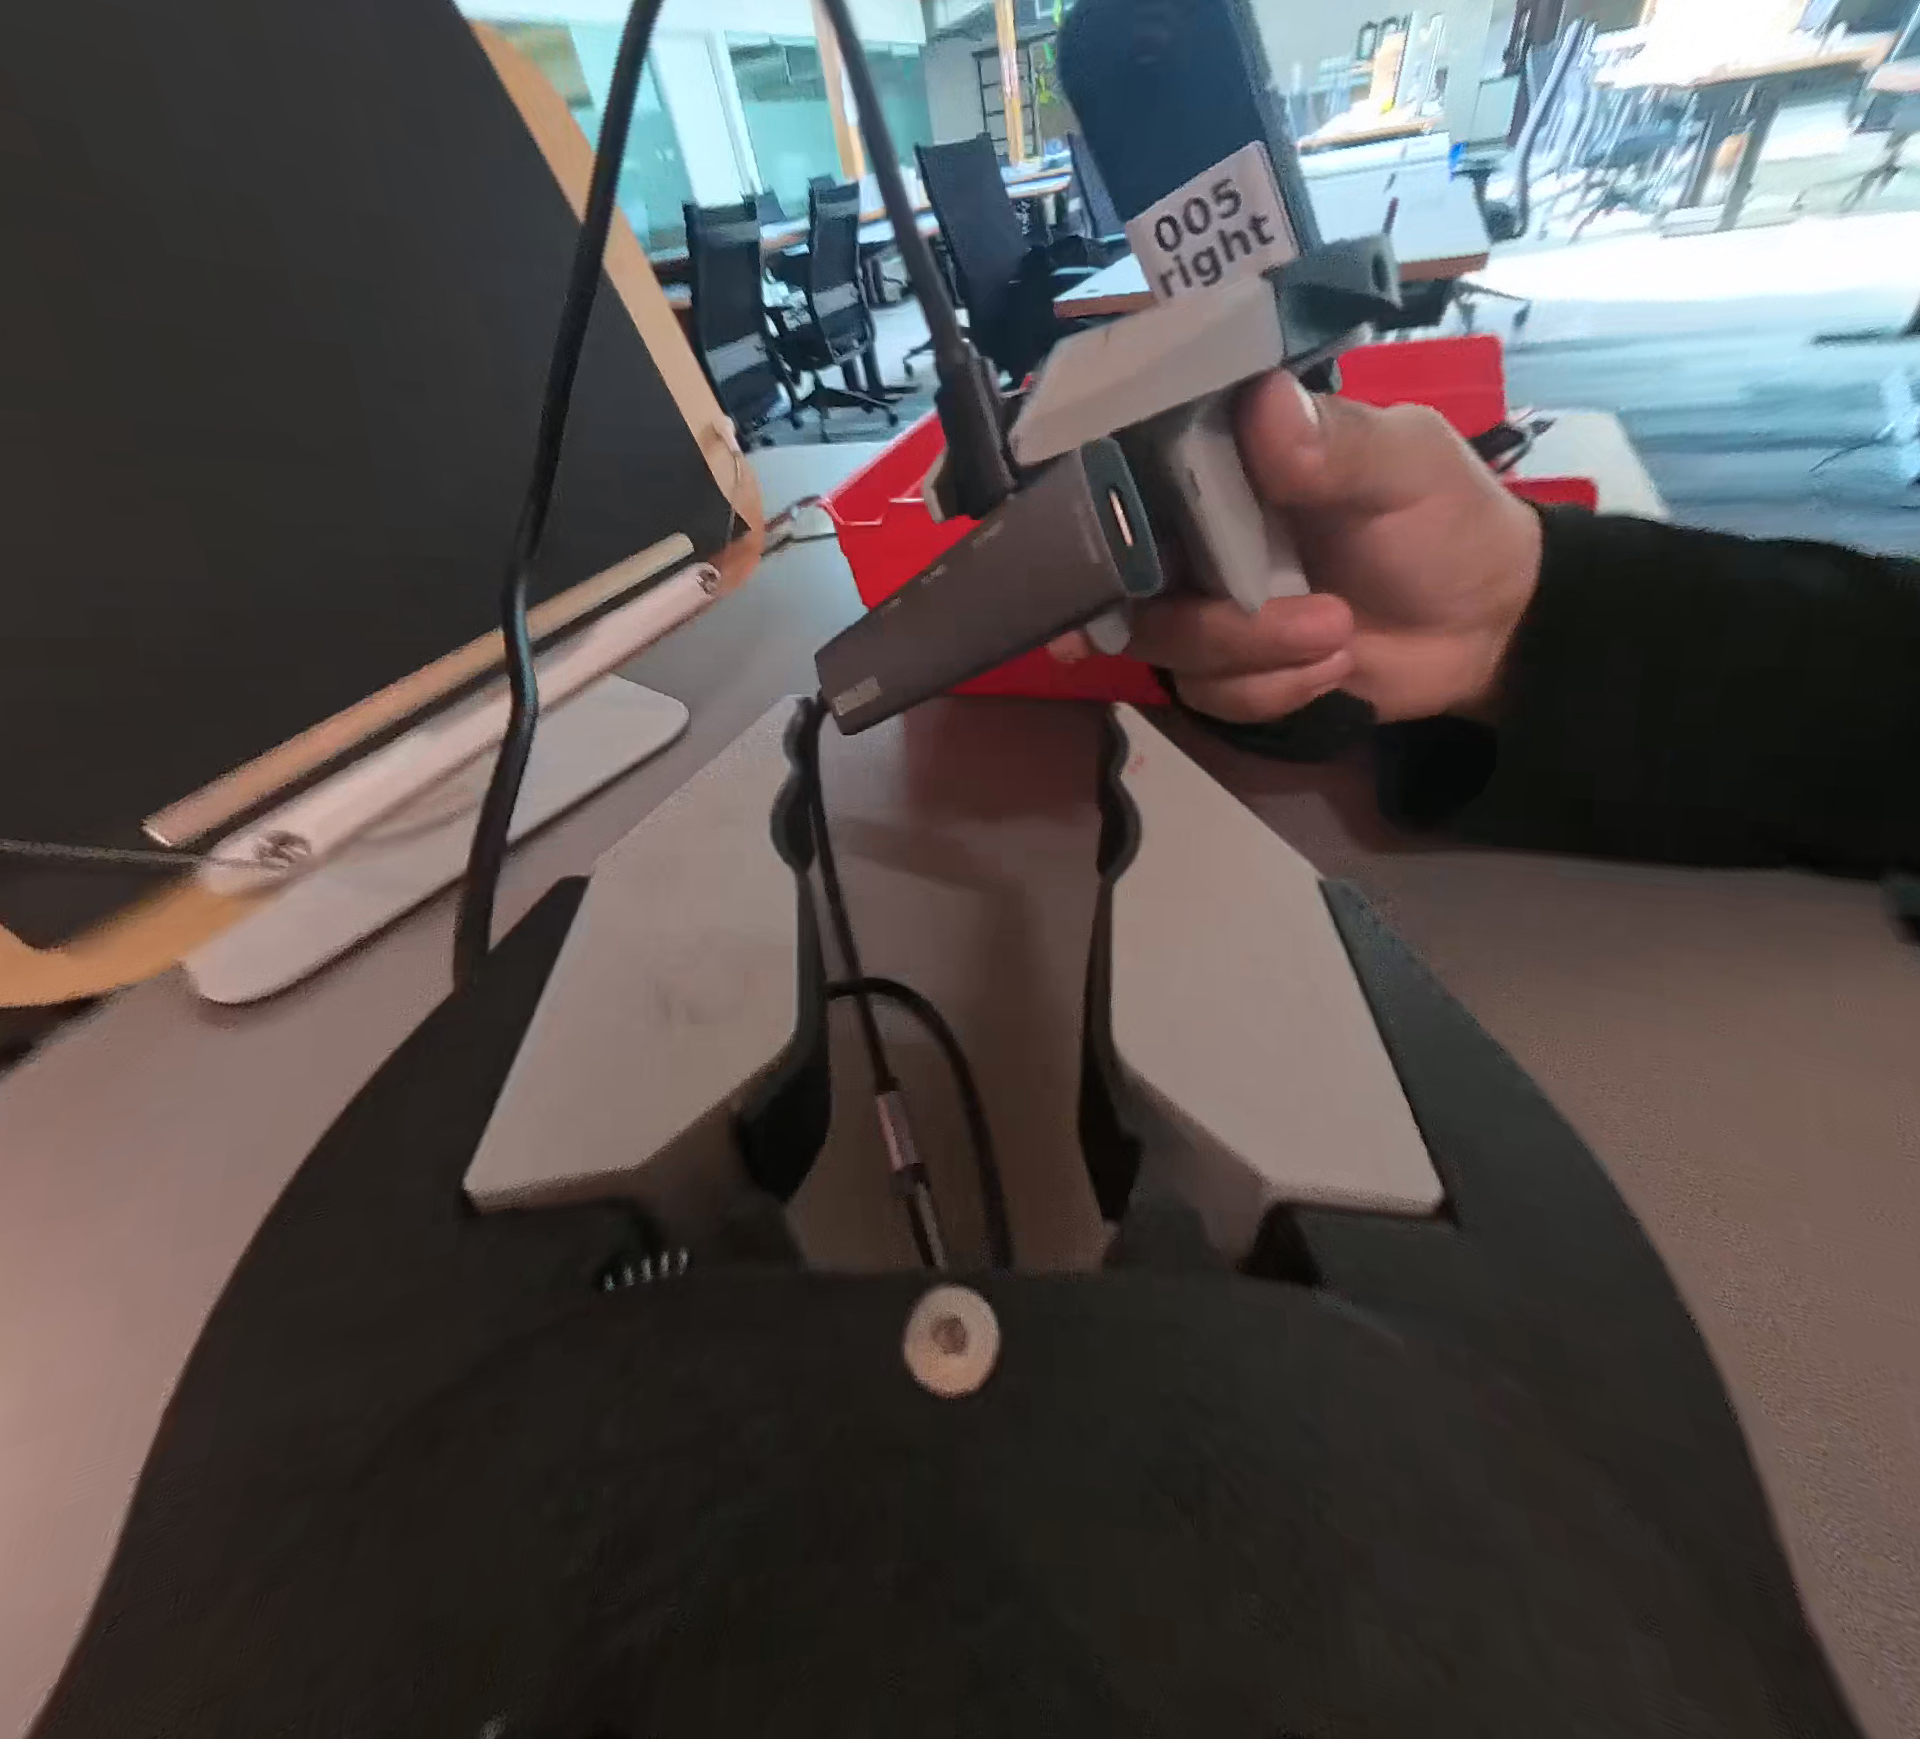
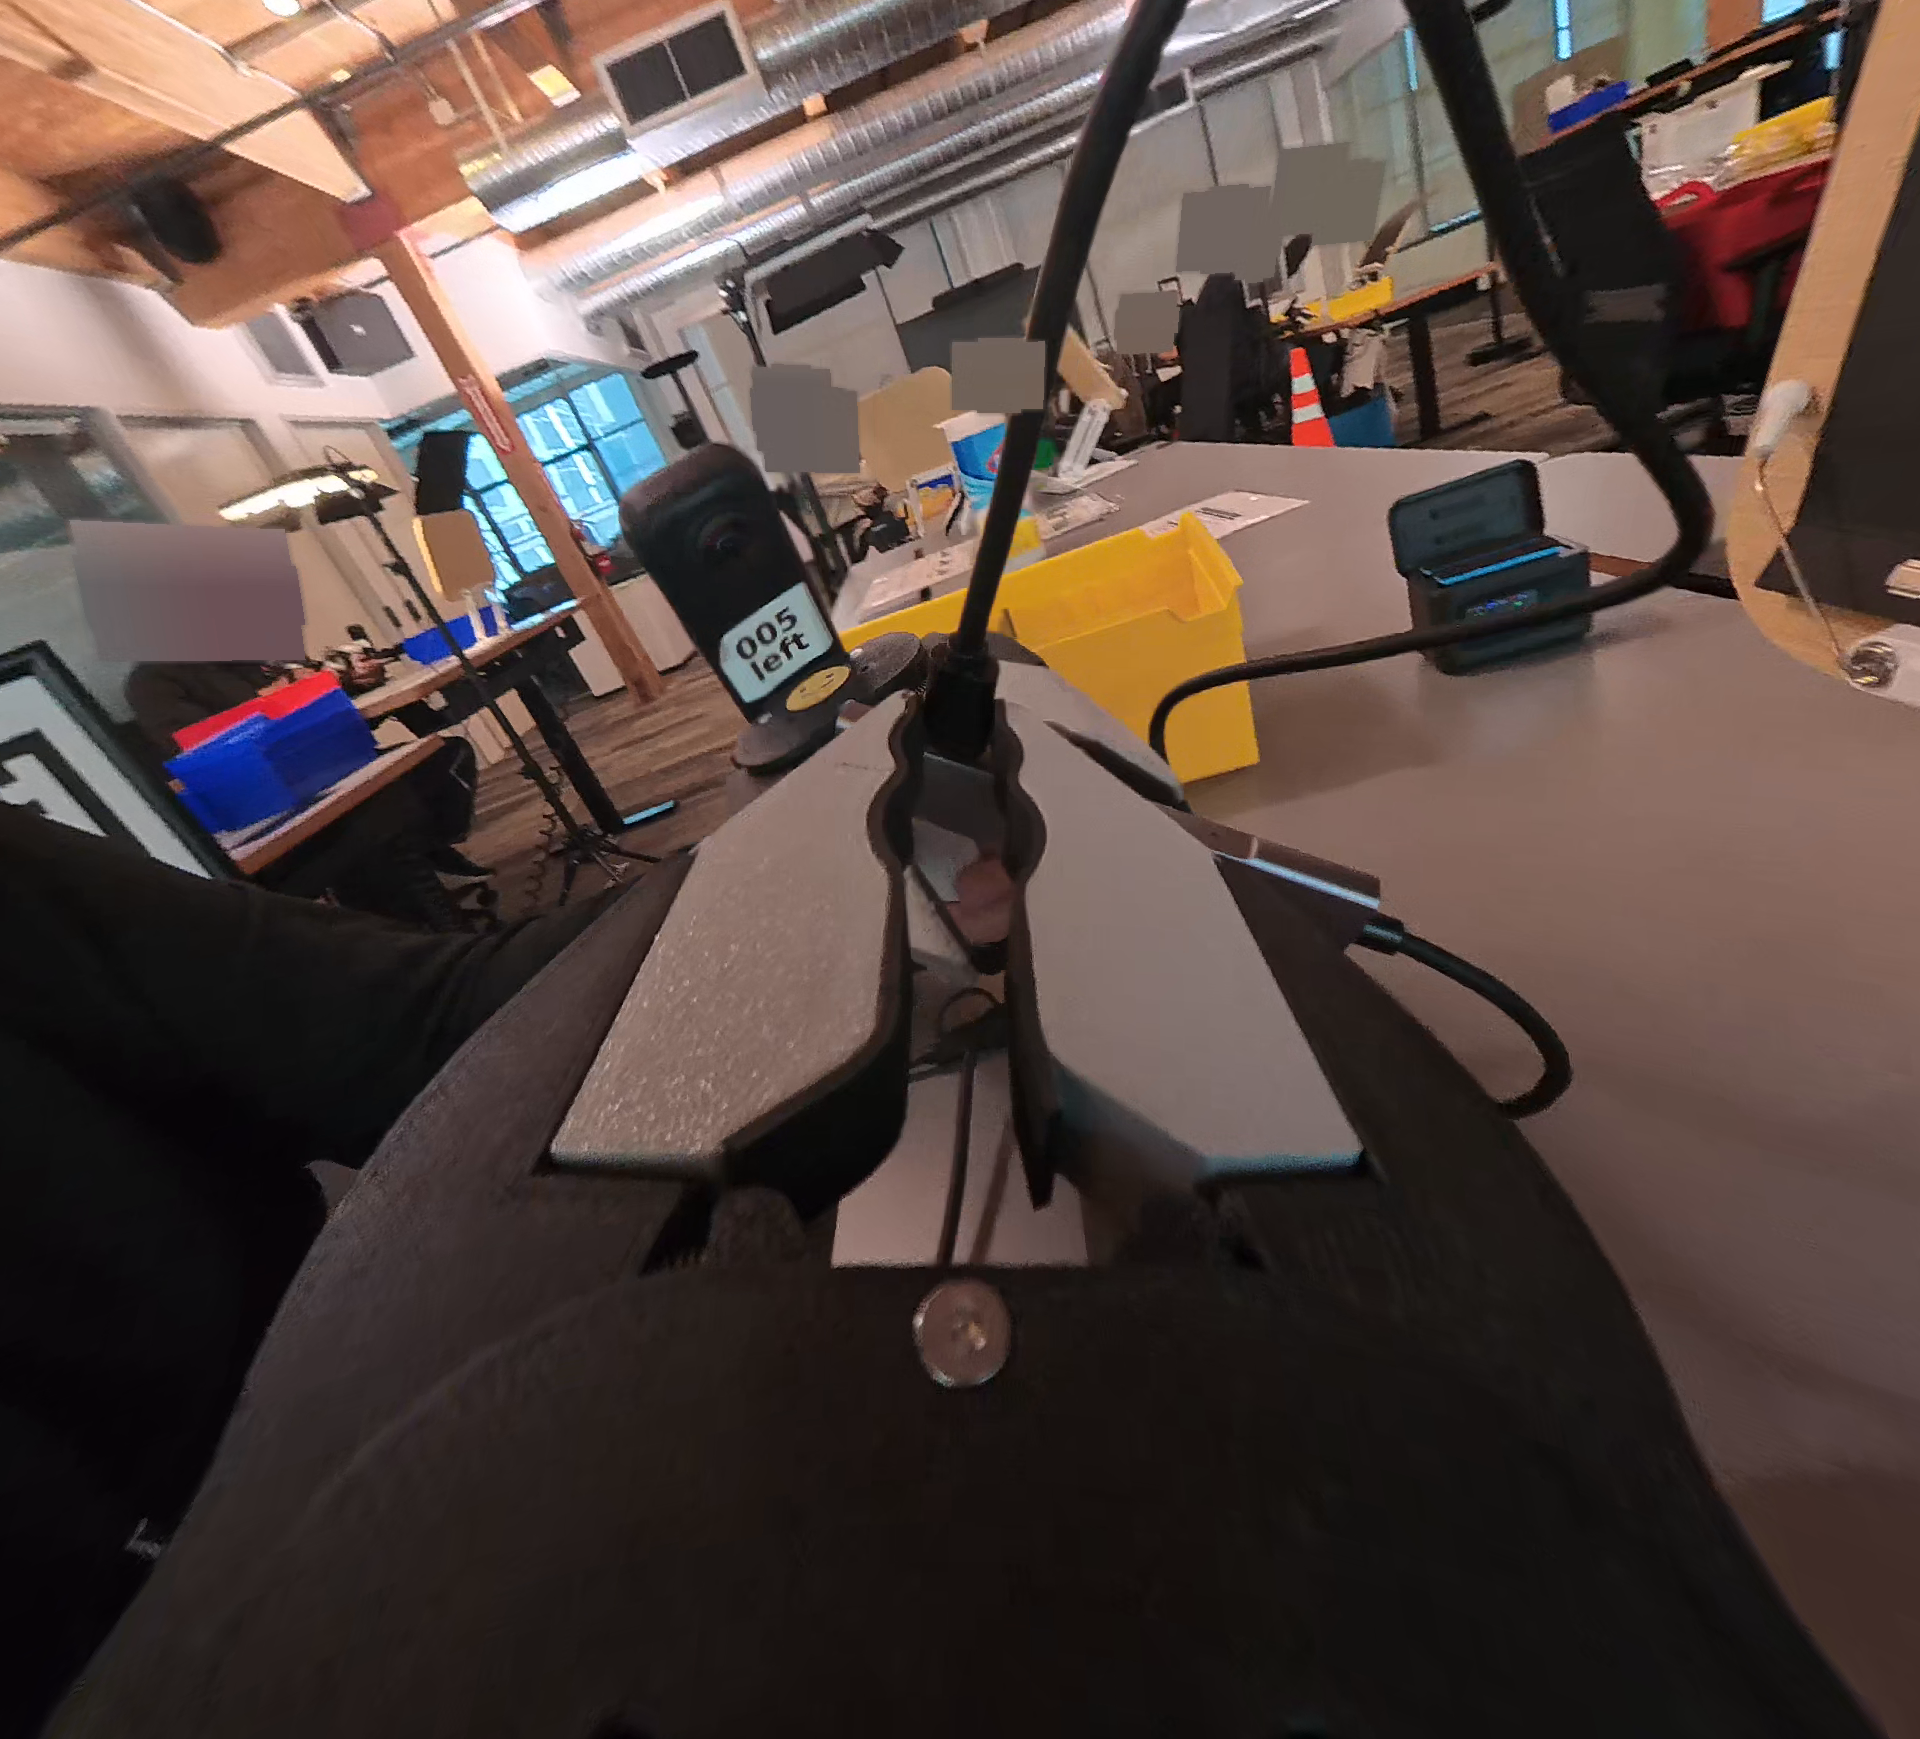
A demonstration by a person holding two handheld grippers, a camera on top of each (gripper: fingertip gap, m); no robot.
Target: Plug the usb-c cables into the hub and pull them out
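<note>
The grey usb-c hub is up off the bench, tilted with its lower end pointing down toward the left tongs and its upper end toward the person's hand. The left tongs are released, their fingers spread wide just below the hub's lower end and closed on nothing. A thin black lead leaves that lower end and drops between the two spread fingers to a small metal connector lying on the bench below. On the hub's upper side sits the plug of a thick black usb-c cable; whether it is fully seated cannot be told. From the plug the cable rises in a tall arch above the hub and falls back to the bench on the left of it. The right tongs are clenched on that plug, the fingers nearly together with the plug's black body between their tips, and in the right wrist view the hub pokes out past the right-hand finger with its lead curling away. Behind the hub stands a red bin; to the left of the hub a dark panel leans on a pale stand. A yellow bin and a small black case sit on the bench farther off from the hub.
</note>
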